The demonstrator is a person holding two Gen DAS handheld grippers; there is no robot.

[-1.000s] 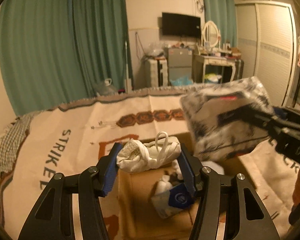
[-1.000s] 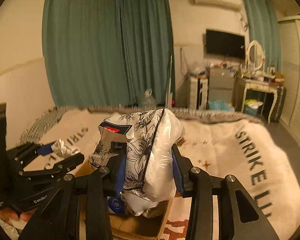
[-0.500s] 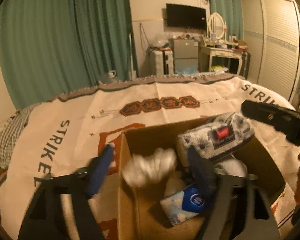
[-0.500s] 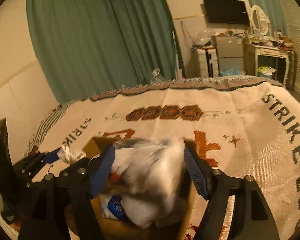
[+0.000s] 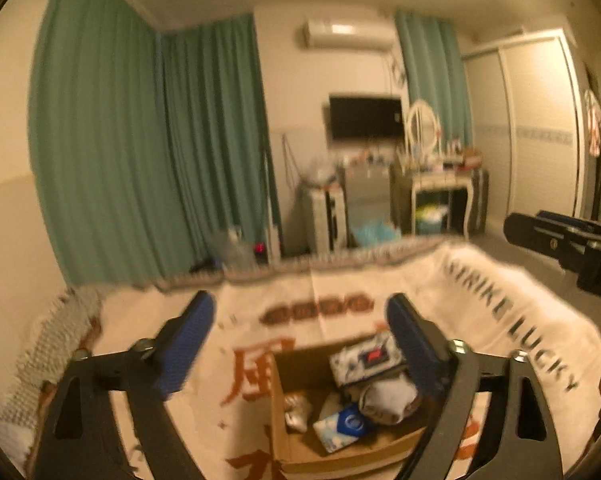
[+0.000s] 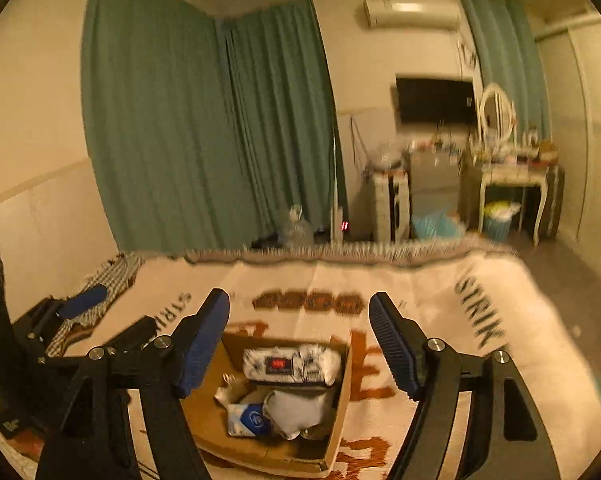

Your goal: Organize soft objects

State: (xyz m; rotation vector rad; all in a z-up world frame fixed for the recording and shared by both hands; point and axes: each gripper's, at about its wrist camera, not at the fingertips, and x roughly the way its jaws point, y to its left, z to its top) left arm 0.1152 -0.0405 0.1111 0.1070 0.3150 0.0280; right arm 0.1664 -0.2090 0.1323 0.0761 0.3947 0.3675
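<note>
An open cardboard box (image 5: 278, 392) (image 6: 342, 392) sits on the bed blanket. In it lie a floral tissue pack (image 5: 364, 358) (image 6: 290, 364), a white cloth bundle (image 5: 388, 396) (image 6: 296, 406) and a small blue-and-white tissue pack (image 5: 342, 426) (image 6: 246, 420). My left gripper (image 5: 298, 308) hovers above and behind the box; its jaws are opening, with nothing between them. My right gripper (image 6: 298, 304) is also above the box, open and empty. It shows at the right edge of the left wrist view (image 5: 560, 240).
A cream blanket (image 6: 440, 300) with dark lettering and orange patterns covers the bed. A checkered cloth (image 6: 112, 280) lies at its far left corner. Green curtains, a wall TV, a dressing table (image 6: 508, 176) and a wardrobe stand beyond the bed's foot.
The left gripper let go of the white bundle and the right let go of the floral pack; both now lie in the box. Both grippers opened, rose and drew back.
</note>
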